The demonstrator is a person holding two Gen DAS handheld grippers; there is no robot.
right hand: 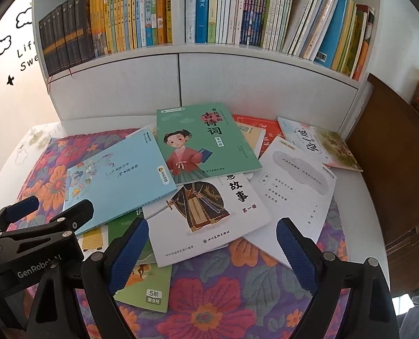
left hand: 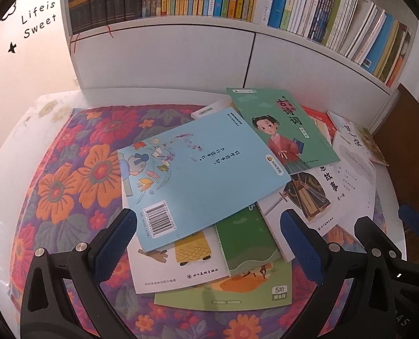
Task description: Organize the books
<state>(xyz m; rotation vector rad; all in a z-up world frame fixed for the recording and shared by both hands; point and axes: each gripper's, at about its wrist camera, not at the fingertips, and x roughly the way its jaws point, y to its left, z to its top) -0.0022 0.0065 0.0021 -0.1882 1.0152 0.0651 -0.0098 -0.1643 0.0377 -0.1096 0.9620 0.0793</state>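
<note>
both grippers, left [left hand: 209,243] and right [right hand: 212,251], gape wide, empty; slide one finger under the blue book [left hand: 203,175] at its 6 o'clock edge, lift flat.

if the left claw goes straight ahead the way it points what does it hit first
Most likely the light blue book lying back cover up on top of the pile; the open left claw points at its near barcode edge, though depth is unclear.

Floral cloth [left hand: 68,175] covers most of a white table [left hand: 8,152], w/ bare edges at left & back. Wall [left hand: 25,65] at left has black decals: clouds, a star, "Life is Sweet". Brown wood panel [right hand: 393,152] stands at right.
</note>
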